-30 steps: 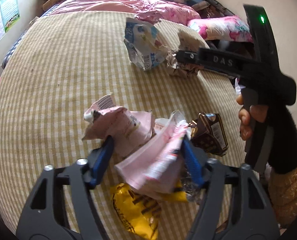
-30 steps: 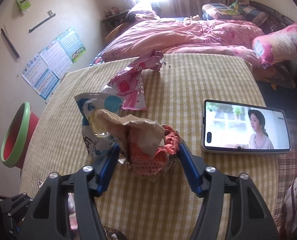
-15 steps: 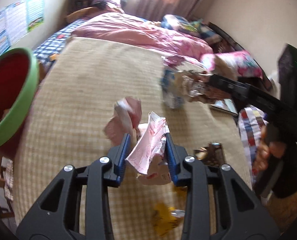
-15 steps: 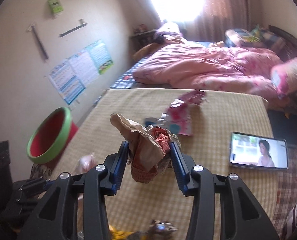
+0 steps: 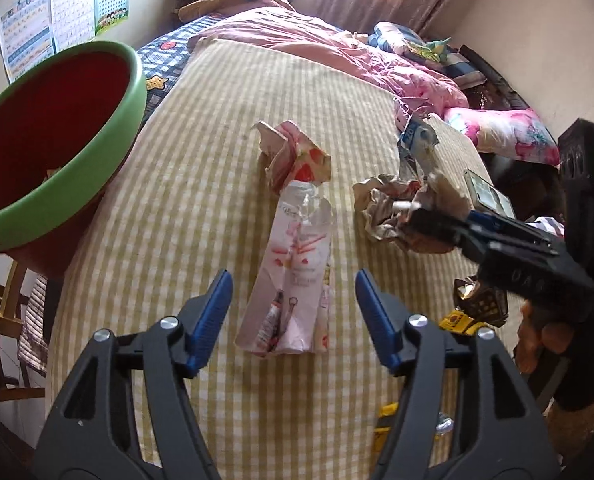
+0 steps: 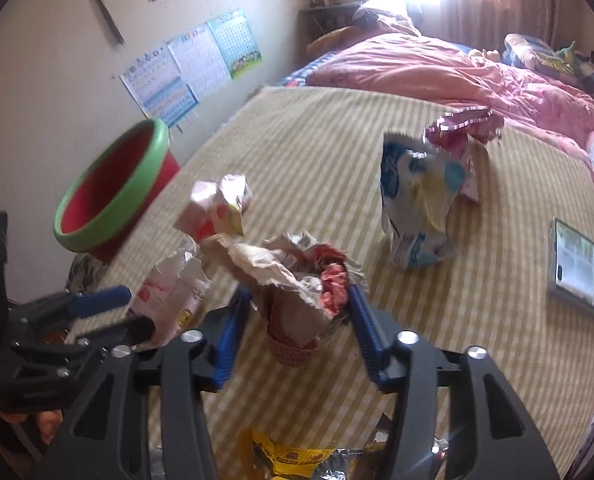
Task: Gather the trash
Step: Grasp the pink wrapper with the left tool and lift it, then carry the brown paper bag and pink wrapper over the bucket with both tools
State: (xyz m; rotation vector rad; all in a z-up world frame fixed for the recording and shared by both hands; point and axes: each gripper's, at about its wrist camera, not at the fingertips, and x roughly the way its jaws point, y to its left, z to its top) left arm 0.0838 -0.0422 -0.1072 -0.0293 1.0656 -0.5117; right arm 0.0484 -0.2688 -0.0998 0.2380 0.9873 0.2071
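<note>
Pink wrapper [image 5: 293, 276] dropped | left hand-held gripper [image 5: 291, 312] spread | right hand-held gripper [image 6: 297, 312] pinching crumpled paper [image 6: 297, 276]

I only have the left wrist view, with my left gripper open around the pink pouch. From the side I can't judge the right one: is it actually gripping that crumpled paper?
Observer: Yes. In the right wrist view, both blue fingers of the right gripper press on the crumpled paper from either side.
Operator: Good. I only see a sliver of the phone. Is it on?
Observer: The phone has a lit screen showing a woman's face.
Operator: Anything hidden behind the blue bag?
Observer: A red-pink wrapper sits just behind the blue bag, against its far side.
</note>
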